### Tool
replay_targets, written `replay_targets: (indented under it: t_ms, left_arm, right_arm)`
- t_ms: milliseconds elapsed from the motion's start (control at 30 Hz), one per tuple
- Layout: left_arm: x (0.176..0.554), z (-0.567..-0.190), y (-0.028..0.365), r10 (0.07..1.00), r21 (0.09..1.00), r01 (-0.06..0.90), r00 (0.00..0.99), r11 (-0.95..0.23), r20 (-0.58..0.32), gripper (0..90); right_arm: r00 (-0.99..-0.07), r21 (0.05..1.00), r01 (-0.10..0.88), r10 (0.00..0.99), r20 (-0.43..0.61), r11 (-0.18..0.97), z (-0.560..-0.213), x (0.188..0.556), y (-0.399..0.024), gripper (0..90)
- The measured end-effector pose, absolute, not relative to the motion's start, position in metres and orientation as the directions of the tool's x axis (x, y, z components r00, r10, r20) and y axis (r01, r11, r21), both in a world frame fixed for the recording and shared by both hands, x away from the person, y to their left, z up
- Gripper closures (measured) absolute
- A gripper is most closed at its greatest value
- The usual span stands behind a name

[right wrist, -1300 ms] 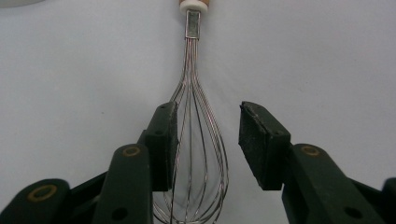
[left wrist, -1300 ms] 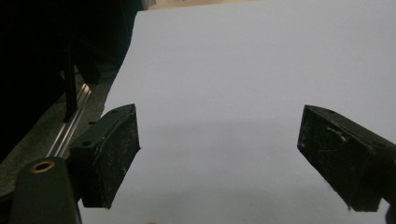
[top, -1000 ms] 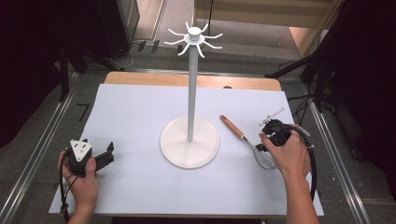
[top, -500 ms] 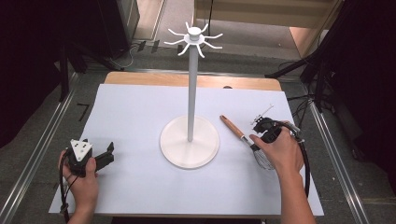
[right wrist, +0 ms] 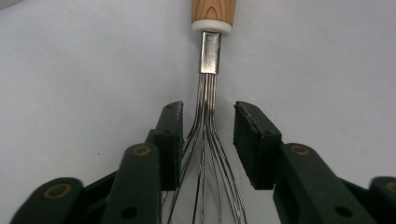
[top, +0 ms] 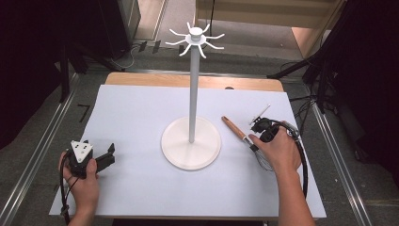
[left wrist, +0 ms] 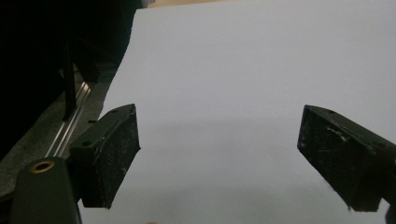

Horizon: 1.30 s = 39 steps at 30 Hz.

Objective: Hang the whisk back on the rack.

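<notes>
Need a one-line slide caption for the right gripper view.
Hand-held gripper straddles a whisk's wires below its wooden handle, jaws apart.

A table (top: 141,117) with a plain white top sits in the middle of the high view. A strip of bare wood (top: 141,79) runs along its far edge, at 12 o'clock. A small dark mark (top: 229,88) sits on that far edge, just right of centre. Grey floor (top: 282,52) surrounds the table. A metal rail (top: 42,155) lies on the floor beside the table at 9 o'clock, and another rail (top: 334,155) lies at 3 o'clock. Black cables (top: 141,47) lie on the floor at 11 o'clock. Dark curtains (top: 28,70) hang at 9 o'clock and at 3 o'clock. Pale wooden furniture (top: 263,14) stands at 1 o'clock.
</notes>
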<state>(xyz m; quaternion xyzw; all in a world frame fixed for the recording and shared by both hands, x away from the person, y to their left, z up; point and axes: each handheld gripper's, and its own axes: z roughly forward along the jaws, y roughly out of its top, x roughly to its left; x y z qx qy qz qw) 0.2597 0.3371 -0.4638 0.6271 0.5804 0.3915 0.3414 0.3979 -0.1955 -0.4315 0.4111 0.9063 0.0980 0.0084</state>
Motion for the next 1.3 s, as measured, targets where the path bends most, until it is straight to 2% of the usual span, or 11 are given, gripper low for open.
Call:
replay_targets:
  t_ms: [200,300,900,1033,1300]
  left_arm:
    - [0.260,-0.464,0.337,0.995,0.882,0.462,0.019,-0.093,0.095,13.5]
    - [0.260,-0.464,0.337,0.995,0.882,0.462,0.019,-0.093,0.095,13.5]
    - [0.260,-0.464,0.336,0.995,0.883,0.459,0.018,-0.095,0.098,13.5]
    - [0.260,-0.464,0.336,0.995,0.883,0.459,0.020,-0.097,0.099,13.5]
    - [0.260,-0.464,0.336,0.995,0.883,0.459,0.019,-0.095,0.098,13.5]
  right_arm:
    - [-0.654,0.147,0.755,0.752,0.086,0.639,-0.436,0.404,-0.191,74.7]
    - [-0.656,0.106,0.755,0.750,0.086,0.647,-0.439,0.407,-0.187,75.7]
    - [-0.650,0.070,0.759,0.758,0.043,0.647,-0.443,0.411,-0.177,81.4]
    - [-0.650,0.094,0.759,0.759,0.041,0.645,-0.441,0.408,-0.177,82.3]
    - [-0.642,0.204,0.758,0.764,0.065,0.619,-0.436,0.395,-0.186,83.4]
